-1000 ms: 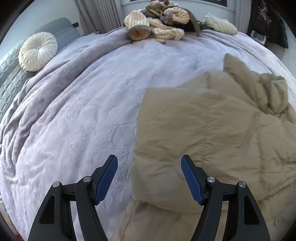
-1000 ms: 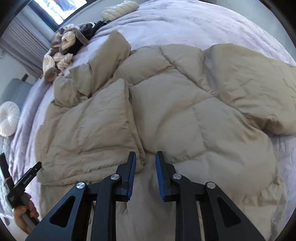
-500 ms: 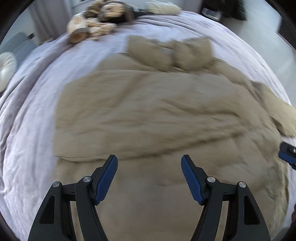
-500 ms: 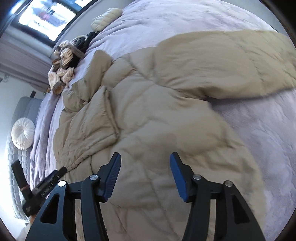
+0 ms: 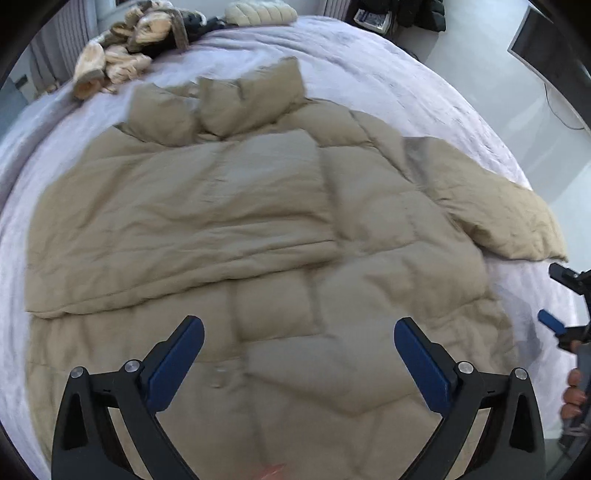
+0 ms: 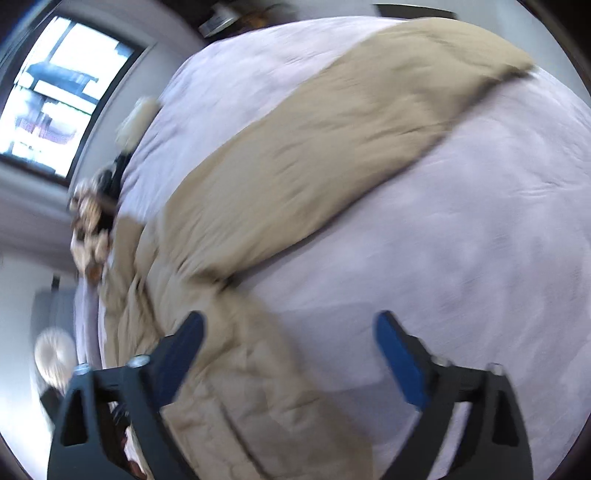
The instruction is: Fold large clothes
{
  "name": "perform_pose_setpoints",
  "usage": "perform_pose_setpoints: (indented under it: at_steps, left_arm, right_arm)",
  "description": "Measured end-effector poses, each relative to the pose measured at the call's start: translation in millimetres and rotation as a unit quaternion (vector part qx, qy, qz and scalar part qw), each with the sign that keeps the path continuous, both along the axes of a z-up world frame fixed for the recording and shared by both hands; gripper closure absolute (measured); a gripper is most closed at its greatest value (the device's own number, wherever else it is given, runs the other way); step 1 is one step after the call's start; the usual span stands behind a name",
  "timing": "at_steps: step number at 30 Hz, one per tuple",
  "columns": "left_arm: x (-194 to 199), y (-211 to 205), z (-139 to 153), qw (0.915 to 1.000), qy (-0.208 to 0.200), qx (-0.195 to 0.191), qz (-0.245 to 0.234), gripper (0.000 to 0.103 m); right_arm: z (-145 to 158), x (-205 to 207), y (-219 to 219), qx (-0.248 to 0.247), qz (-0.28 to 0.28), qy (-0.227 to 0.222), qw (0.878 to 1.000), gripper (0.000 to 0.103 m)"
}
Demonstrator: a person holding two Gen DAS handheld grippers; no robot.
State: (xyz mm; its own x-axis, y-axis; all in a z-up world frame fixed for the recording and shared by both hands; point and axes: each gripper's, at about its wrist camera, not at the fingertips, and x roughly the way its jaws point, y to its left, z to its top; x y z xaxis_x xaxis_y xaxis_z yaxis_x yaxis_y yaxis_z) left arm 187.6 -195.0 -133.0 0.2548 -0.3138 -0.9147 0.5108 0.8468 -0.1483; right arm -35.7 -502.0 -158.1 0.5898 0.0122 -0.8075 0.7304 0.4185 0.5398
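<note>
A large beige puffer jacket point(image 5: 258, 221) lies spread on a lilac bed cover point(image 5: 406, 92). One sleeve is folded across its body; the other sleeve point(image 5: 498, 210) sticks out to the right. My left gripper point(image 5: 299, 354) is open and empty above the jacket's lower part. My right gripper point(image 6: 290, 343) is open and empty over the jacket's edge and the bare cover, with the outstretched sleeve point(image 6: 332, 129) ahead of it. The right gripper also shows at the right edge of the left wrist view point(image 5: 565, 314).
A heap of striped knitwear point(image 5: 129, 51) and a cream cushion point(image 5: 258, 14) lie at the bed's far end. A window point(image 6: 55, 92) is on the wall beyond the bed. Floor lies past the bed's right edge point(image 5: 554, 129).
My right gripper opened from nearly shut and swung right toward the outstretched sleeve. My left gripper moved right from the bare cover to over the jacket, staying open.
</note>
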Motion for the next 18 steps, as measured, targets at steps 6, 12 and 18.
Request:
perform_pose_setpoints:
  at_steps: [6,12,18]
  left_arm:
    - [-1,-29,-4,0.9999,0.013,0.01,0.002,0.0]
    - [-2,-47,-18,0.9987,0.045,0.011,-0.021,0.0]
    - [-9,-59,-16,0.9989,0.03,0.025,-0.026,0.0]
  right_arm:
    - [-13,-29,-51,0.028,-0.075,-0.035,0.996,0.0]
    - [-26,-34,-97,0.084,-0.12,-0.105,0.984,0.0]
    - [-40,-19,-132,0.125,-0.154,-0.16,0.967,0.0]
